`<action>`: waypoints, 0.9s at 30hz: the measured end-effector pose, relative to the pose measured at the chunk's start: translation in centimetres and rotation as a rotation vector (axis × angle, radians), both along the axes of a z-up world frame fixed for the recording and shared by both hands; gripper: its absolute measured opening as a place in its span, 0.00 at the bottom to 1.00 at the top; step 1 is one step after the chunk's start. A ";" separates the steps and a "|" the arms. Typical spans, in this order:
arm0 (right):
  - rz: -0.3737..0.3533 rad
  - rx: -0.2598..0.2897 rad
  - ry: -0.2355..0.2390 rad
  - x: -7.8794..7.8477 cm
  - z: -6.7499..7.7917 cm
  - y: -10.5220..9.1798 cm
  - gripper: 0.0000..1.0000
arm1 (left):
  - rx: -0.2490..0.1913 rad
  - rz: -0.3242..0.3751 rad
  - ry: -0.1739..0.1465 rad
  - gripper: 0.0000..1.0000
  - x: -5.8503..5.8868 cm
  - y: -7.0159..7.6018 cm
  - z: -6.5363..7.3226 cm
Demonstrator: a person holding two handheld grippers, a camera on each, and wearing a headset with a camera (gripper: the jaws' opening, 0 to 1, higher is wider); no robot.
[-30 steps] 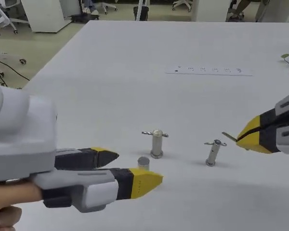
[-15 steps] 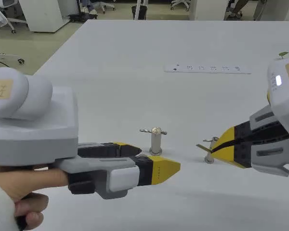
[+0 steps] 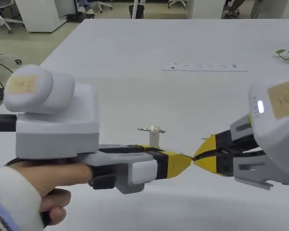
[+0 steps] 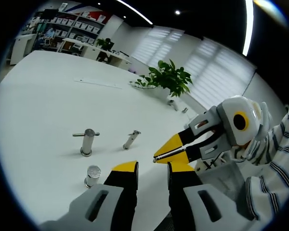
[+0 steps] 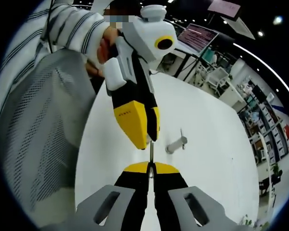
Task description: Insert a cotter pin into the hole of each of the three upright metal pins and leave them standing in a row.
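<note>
Two of three pinned: upright pin [image 4: 88,142] far, tilted pin [image 4: 131,139] to its right; bare pin [image 4: 92,175] near on table [image 4: 38,96]. Clamped last cotter pin [image 5: 151,153] in right tongs [image 5: 151,169]; left tongs [image 4: 152,169] parted, empty.

white workbench [image 3: 125,62], window blinds [image 4: 202,57], plant [image 4: 168,79]

The grey, yellow-tipped left gripper [image 3: 185,162] pointed right, held by the person's left hand [image 3: 41,185] in a striped sleeve [image 5: 62,24]. Its 2 jaws stood slightly apart and clasped nothing. The matching right gripper [image 3: 197,159] pointed left, its 2 jaws pressed together on a thin metal cotter pin [image 5: 151,153]. The 2 yellow noses faced each other tip to tip, nearly touching.
</note>
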State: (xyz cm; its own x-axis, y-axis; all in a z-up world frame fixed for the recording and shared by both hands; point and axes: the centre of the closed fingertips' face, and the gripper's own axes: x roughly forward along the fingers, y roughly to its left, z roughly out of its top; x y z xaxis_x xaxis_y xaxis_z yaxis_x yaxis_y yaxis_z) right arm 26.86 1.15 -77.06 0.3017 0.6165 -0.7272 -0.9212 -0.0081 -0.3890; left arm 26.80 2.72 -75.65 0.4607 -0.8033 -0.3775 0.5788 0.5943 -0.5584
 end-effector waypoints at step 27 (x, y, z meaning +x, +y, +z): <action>0.066 -0.016 -0.050 -0.9 0.4 0.7 0.02 | -0.029 -0.025 0.082 0.02 -0.4 -1.0 -0.5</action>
State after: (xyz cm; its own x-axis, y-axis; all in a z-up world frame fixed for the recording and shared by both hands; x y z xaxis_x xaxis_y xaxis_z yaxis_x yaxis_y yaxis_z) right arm 25.97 1.86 -76.65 0.2967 0.6251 -0.7220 -0.8979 -0.0749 -0.4338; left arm 26.45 1.72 -76.14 0.4090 -0.8250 -0.3900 0.5444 0.5636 -0.6213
